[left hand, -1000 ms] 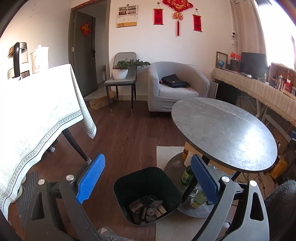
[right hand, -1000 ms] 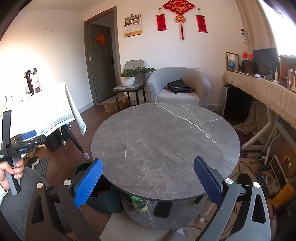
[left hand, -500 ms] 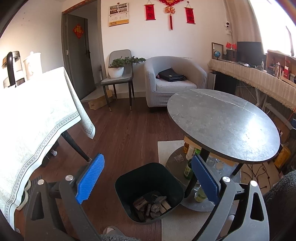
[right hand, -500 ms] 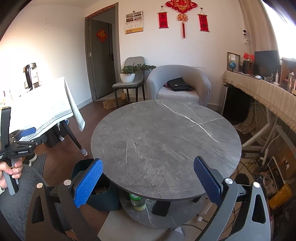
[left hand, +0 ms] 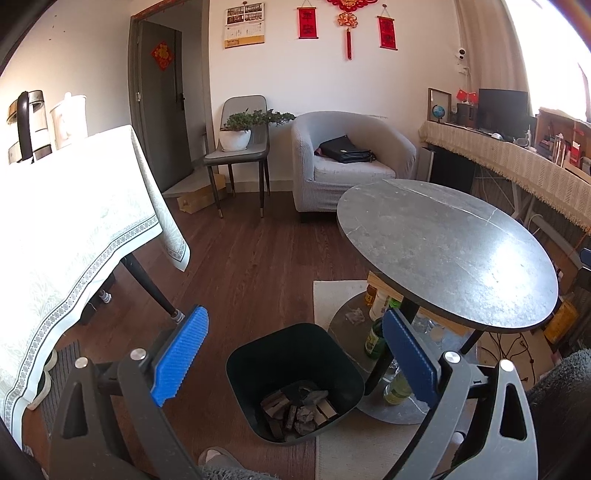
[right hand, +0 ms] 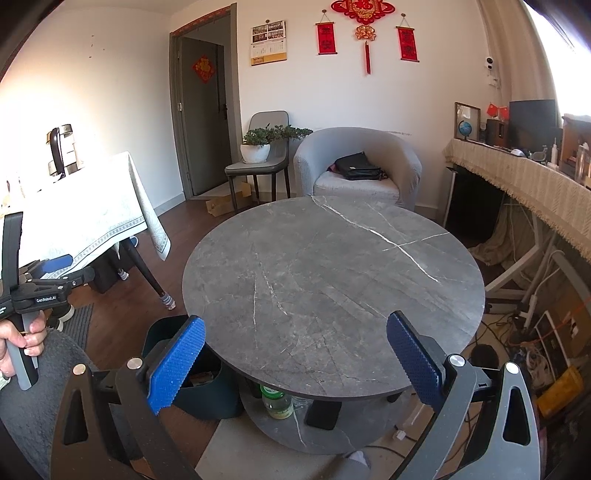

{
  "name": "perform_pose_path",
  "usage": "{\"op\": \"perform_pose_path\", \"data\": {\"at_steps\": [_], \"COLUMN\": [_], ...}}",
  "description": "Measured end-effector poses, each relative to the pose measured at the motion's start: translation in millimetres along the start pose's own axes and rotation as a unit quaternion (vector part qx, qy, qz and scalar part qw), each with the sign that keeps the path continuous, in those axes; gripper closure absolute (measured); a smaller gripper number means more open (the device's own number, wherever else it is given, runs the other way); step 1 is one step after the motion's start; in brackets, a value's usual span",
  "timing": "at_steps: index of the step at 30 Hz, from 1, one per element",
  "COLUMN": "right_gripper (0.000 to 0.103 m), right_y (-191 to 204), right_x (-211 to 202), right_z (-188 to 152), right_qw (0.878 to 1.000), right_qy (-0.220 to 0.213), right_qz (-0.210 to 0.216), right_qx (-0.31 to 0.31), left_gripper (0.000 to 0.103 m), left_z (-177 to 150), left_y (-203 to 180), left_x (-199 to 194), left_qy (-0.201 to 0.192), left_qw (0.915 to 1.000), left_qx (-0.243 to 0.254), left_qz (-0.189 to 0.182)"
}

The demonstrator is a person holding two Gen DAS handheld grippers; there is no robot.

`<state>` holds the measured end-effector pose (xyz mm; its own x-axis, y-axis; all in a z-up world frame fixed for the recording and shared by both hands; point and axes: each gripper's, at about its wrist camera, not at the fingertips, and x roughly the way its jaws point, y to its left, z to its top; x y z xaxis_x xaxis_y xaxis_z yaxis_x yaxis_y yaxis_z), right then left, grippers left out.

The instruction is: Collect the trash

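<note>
Bin (right hand: 207,387) half hidden behind table (right hand: 332,280)

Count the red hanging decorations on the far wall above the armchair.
3: a big red knot ornament with a tassel in the middle, a red scroll to its left and another red scroll to its right. A separate red emblem hangs by the doorway.

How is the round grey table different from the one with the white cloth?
The round table shows bare dark marble-like stone; the cloth-covered table is hidden under white patterned fabric. The round table's top carries nothing, while the cloth-covered table holds a kettle. Both stand on the wooden floor.
</note>
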<state>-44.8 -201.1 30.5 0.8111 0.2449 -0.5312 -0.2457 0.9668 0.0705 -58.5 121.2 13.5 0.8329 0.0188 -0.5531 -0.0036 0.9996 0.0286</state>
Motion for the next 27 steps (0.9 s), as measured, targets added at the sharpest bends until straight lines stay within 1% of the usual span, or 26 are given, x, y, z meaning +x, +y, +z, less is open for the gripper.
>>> {"op": "perform_pose_path", "data": {"at_steps": [17,27], "right_gripper": [0.004,0.004], "right_y": [-4.3,-3.3], "right_x": [3.1,4.0], "right_z": [0.2,0.2], "right_qw": [1.000,1.000], "right_qy": [0.003,0.003], "right_qz": [-0.001,-0.003], "right_qx": [0.023,0.019], "left_gripper": [0.006,0.006], "left_z": [-0.7,-0.8], "left_y": [-5.0,-4.7], "left_x": [2.0,0.6], "left_qy": [0.001,0.001], "left_qw": [1.0000,1.0000], "left_qx": [0.004,-0.001], "left_qz": [-0.006,-0.007]}}
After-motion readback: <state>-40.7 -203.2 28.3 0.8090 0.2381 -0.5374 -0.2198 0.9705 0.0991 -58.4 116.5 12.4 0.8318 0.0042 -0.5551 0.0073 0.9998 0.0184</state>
